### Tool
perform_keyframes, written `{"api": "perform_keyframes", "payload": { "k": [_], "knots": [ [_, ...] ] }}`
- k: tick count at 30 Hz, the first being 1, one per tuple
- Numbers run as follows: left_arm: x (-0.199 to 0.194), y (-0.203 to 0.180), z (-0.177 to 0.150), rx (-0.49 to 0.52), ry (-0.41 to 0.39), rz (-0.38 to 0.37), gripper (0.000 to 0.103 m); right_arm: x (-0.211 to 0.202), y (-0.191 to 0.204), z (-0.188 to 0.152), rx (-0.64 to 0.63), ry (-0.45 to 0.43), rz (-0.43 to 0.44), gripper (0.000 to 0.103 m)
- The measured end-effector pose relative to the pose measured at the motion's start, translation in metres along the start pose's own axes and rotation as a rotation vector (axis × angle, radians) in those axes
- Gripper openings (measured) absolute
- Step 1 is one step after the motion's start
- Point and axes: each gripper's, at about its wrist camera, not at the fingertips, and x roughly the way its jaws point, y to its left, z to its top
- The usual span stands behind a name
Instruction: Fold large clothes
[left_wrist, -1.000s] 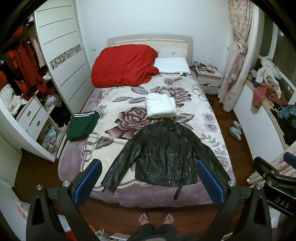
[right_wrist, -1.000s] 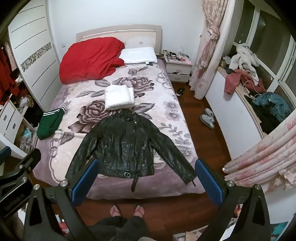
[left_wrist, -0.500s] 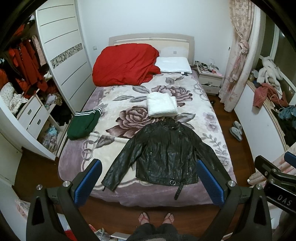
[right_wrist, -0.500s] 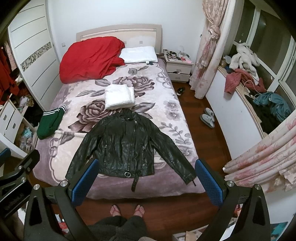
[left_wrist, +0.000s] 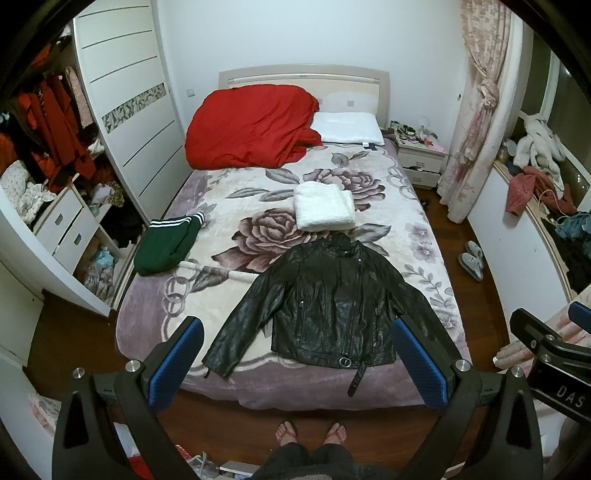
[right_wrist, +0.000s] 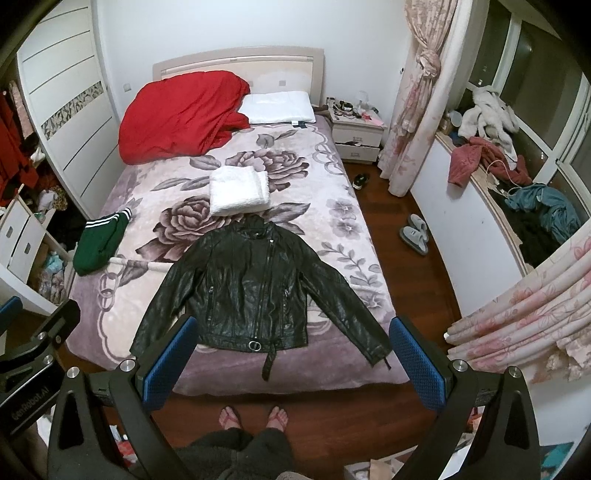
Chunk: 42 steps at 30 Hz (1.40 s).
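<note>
Both claws spread wide and empty: left claw (left_wrist: 295, 363) and right claw (right_wrist: 291, 360) held high at the foot of the bed (left_wrist: 155, 317), well above and short of the fabric, my feet on the floor below them. Change over the last second is slight: the view from both wrists has crept a little toward the bed, and nothing on it has shifted. I read that as the approach just beginning, no fold started. The black leather jacket (left_wrist: 334, 301) lies front-up and flat near the foot end, collar toward the headboard, both sleeves angled out and down, the belt strap with its ring buckle (left_wrist: 345, 361) trailing over the bed's edge. From the right wrist the jacket's right-hand sleeve cuff (right_wrist: 378, 352) sits just above that claw's right pad. Touching the collar is a folded white garment (left_wrist: 323, 210), apparently finished; a green piece with white stripes (left_wrist: 168, 245) lies near the left edge, a red quilt (left_wrist: 251, 125) and a pillow (left_wrist: 347, 127) at the head. My guess: the sleeves come first, each claw taking the cuff on its own side. The leather looks stiff and slick, so folds may spring back.
</note>
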Motion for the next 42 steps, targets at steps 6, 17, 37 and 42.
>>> {"api": "perform_keyframes", "payload": {
  "k": [6, 17, 37, 42],
  "knots": [
    [0.0, 0.0, 0.001, -0.001, 0.002, -0.002, 0.103, 0.0, 0.001, 0.001, 0.001, 0.001, 0.001, 0.103],
    [-0.001, 0.009, -0.002, -0.003, -0.004, -0.002, 0.103, -0.001, 0.004, 0.002, -0.004, -0.001, -0.001, 0.103],
    [-0.001, 0.008, -0.001, -0.001, -0.008, -0.003, 0.103, -0.001, 0.005, 0.004, -0.006, -0.004, -0.001, 0.103],
    [-0.001, 0.007, 0.005, 0.005, -0.004, -0.015, 0.103, -0.001, 0.005, 0.003, -0.003, -0.005, -0.002, 0.103]
  ]
}}
